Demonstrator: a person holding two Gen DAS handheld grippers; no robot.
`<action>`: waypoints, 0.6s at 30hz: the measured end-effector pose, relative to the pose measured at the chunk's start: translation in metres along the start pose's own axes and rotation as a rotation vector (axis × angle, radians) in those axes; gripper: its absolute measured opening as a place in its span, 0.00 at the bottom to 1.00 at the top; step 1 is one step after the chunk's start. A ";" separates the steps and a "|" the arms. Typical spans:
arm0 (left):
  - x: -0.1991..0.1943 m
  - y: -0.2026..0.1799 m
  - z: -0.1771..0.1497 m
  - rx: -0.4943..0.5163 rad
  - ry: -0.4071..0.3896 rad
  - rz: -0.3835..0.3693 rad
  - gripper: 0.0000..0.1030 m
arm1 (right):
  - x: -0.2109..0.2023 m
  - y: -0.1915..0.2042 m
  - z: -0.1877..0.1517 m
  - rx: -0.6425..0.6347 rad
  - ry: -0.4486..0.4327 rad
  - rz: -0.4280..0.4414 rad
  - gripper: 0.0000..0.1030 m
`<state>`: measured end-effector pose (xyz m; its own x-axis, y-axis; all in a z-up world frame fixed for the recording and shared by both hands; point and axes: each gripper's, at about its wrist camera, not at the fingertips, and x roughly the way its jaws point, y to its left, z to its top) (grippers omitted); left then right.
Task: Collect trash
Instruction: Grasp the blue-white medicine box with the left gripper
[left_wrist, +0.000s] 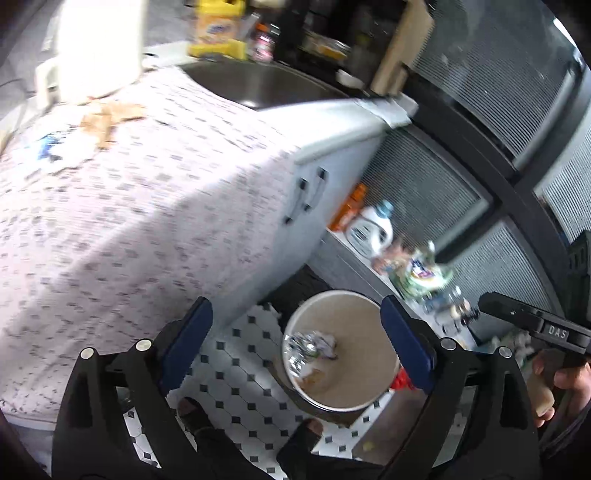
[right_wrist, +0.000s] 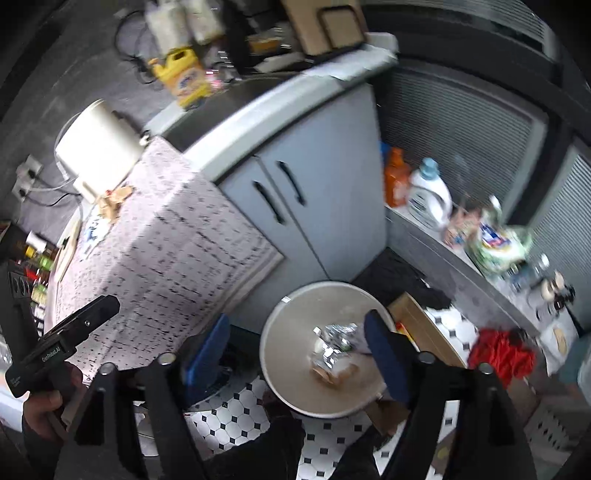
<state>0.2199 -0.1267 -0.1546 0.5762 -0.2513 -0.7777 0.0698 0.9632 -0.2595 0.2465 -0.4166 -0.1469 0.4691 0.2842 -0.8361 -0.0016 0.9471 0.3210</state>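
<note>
A round white trash bin stands on the tiled floor beside the counter. Crumpled foil and brown scraps lie inside it. My left gripper is open and empty, held above the bin. My right gripper is open and empty, also above the bin. A crumpled brown paper and a blue-printed wrapper lie on the patterned counter cloth, near a white kettle.
A sink lies behind the counter with a yellow bottle. Detergent bottles and packets stand on a low ledge at right. A red cloth and a cardboard box lie by the bin. Cabinet doors face the bin.
</note>
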 end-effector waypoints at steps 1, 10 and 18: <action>-0.006 0.010 0.003 -0.017 -0.017 0.012 0.89 | 0.002 0.009 0.003 -0.014 -0.005 0.007 0.80; -0.047 0.104 0.023 -0.141 -0.128 0.120 0.89 | 0.022 0.086 0.031 -0.097 -0.022 0.033 0.88; -0.059 0.177 0.040 -0.219 -0.166 0.161 0.89 | 0.039 0.140 0.045 -0.136 -0.029 0.018 0.90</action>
<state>0.2308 0.0621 -0.1320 0.6917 -0.0613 -0.7196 -0.1994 0.9414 -0.2719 0.3040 -0.2798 -0.1145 0.4932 0.2984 -0.8171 -0.1288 0.9540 0.2707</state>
